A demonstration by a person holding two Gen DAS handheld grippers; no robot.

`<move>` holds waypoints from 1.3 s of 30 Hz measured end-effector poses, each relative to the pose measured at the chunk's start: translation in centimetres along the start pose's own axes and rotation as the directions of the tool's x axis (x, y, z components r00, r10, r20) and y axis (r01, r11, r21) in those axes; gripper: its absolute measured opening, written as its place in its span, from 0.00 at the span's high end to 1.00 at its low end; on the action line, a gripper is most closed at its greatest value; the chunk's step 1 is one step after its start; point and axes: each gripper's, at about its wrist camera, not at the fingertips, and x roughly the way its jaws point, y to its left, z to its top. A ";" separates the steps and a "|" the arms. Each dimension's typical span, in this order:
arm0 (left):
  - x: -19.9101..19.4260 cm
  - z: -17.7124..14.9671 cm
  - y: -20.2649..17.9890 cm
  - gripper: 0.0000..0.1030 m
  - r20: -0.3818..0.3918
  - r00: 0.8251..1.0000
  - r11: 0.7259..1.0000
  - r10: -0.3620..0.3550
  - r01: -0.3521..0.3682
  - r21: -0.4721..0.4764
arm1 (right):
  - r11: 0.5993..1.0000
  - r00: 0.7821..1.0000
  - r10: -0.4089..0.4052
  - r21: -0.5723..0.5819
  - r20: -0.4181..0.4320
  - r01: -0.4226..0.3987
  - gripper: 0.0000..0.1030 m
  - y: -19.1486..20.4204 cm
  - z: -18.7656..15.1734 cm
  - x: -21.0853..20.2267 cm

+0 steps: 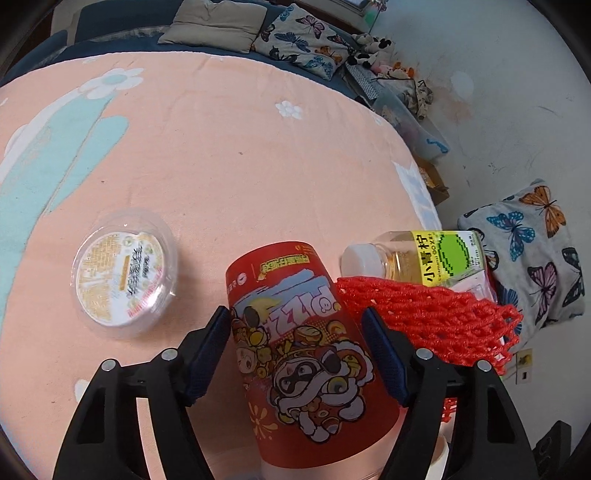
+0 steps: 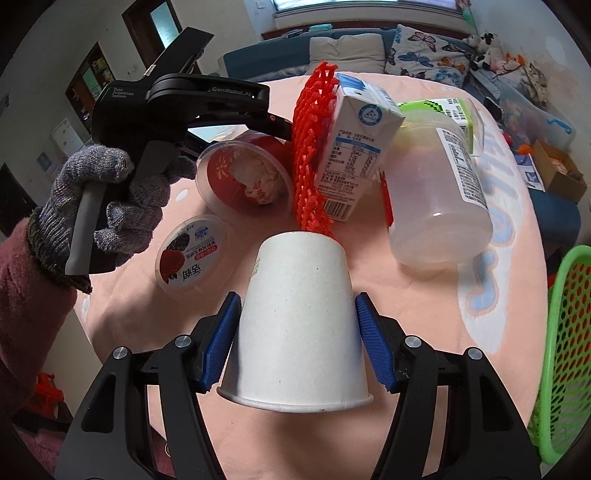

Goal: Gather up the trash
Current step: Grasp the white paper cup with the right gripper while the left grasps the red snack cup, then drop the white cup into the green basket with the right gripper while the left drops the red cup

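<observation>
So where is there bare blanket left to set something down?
Free: the wide peach blanket beyond the clear lidded tub, up to the blue sofa. Crowded: the red printed cup, red foam net, yellow-labelled bottle, milk carton and translucent jar bunch together at the blanket's right edge.

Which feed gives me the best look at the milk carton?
Right wrist: the milk carton stands in full view, label readable, leaning against the red net. Left wrist shows none I can pick out, the net and bottle covering that spot.
</observation>
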 end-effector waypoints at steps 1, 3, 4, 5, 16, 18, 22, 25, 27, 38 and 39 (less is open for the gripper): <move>-0.1 -0.1 0.0 0.33 0.007 1.000 1.000 -0.004 0.004 -0.001 | 1.000 1.000 -0.001 0.002 0.002 0.001 0.38 0.0 -0.1 0.0; -0.5 -0.4 -0.1 0.35 0.024 1.000 1.000 -0.017 0.017 0.001 | 1.000 1.000 -0.003 0.009 0.008 0.003 0.38 -0.1 -0.2 -0.2; -0.7 -0.4 -0.1 0.35 0.035 0.999 1.000 -0.021 0.021 0.002 | 1.000 1.000 -0.003 0.013 0.011 0.003 0.38 0.1 -0.1 -0.3; -0.9 -0.5 -0.2 0.36 0.048 0.999 1.000 -0.026 0.026 0.004 | 1.000 1.000 -0.004 0.015 0.014 0.004 0.38 0.0 -0.1 -0.4; -7.3 -3.7 -1.7 0.38 0.271 0.961 0.997 -0.054 0.036 0.069 | 0.999 0.997 -0.027 0.036 0.069 0.024 0.38 -0.6 -0.6 -2.6; -8.5 -4.2 -2.3 0.38 0.303 0.952 0.996 -0.046 0.020 0.089 | 0.999 0.996 -0.033 0.041 0.078 0.030 0.38 -0.5 -0.6 -2.8; -10.9 -5.3 -3.4 0.38 0.361 0.932 0.993 -0.038 -0.006 0.119 | 0.997 0.993 -0.053 0.054 0.109 0.047 0.38 -0.8 -1.0 -4.0; -12.5 -6.0 -4.3 0.38 0.406 0.914 0.988 -0.025 -0.039 0.148 | 0.996 0.989 -0.067 0.066 0.133 0.058 0.38 -1.3 -1.2 -4.8; -13.4 -6.5 -5.0 0.38 0.427 0.904 0.986 -0.028 -0.045 0.161 | 0.995 0.987 -0.076 0.077 0.145 0.066 0.38 -1.7 -1.4 -5.3; -16.2 -8.1 -10.1 0.38 0.438 0.888 0.964 -0.137 0.018 0.266 | 0.982 0.969 -0.135 0.158 0.208 0.102 0.38 -4.3 -2.8 -8.6; -16.2 -8.1 -10.5 0.38 0.433 0.889 0.962 -0.147 0.026 0.274 | 0.980 0.967 -0.142 0.165 0.212 0.108 0.38 -4.7 -2.9 -8.9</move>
